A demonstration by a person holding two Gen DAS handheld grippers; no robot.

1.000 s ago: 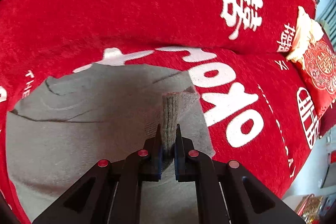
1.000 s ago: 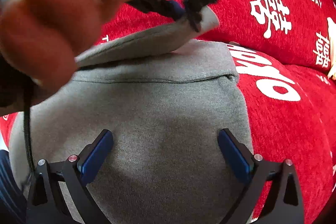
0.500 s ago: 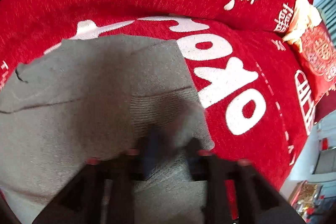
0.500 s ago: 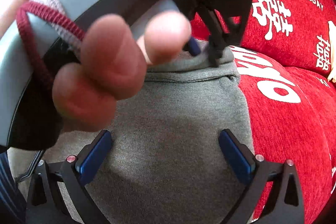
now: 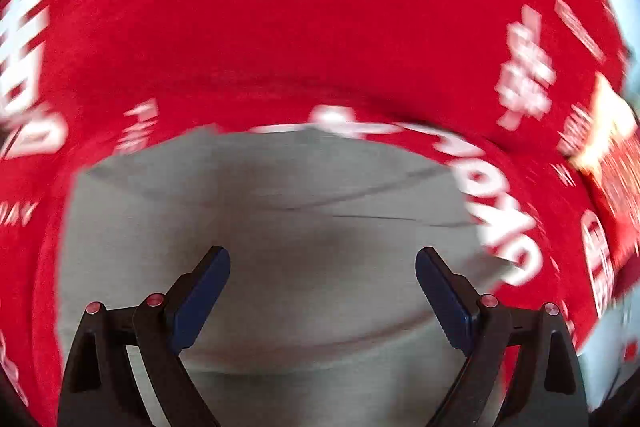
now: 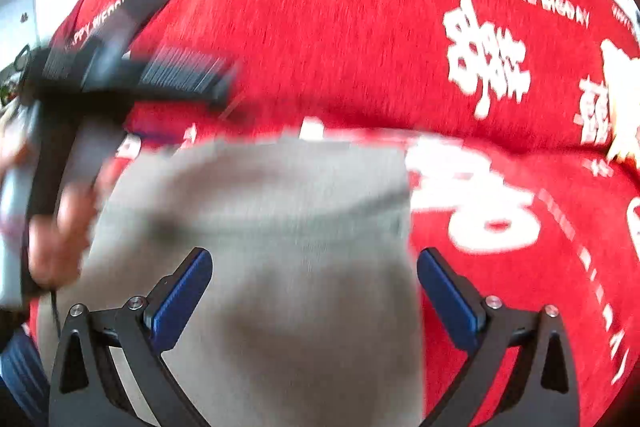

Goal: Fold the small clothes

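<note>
A grey knit garment (image 5: pixel 304 211) lies folded flat on a red sofa cover; it also shows in the right wrist view (image 6: pixel 272 227). My left gripper (image 5: pixel 322 263) is open and empty above the garment's near part. My right gripper (image 6: pixel 314 267) is open and empty over the garment's right half. In the right wrist view the left gripper's body (image 6: pixel 120 75) and the hand holding it (image 6: pixel 56 239) are at the left, blurred by motion.
The red sofa cover (image 5: pixel 280 27) with white lettering spreads all around, its backrest (image 6: pixel 360 27) behind the garment. A red and gold cushion (image 5: pixel 612 155) sits at the far right. Floor shows at the lower right edge (image 5: pixel 612 339).
My left gripper has let go of the grey cuff, opened wide and pulled back to the left. The garment now lies flat. The right gripper has stayed open.
</note>
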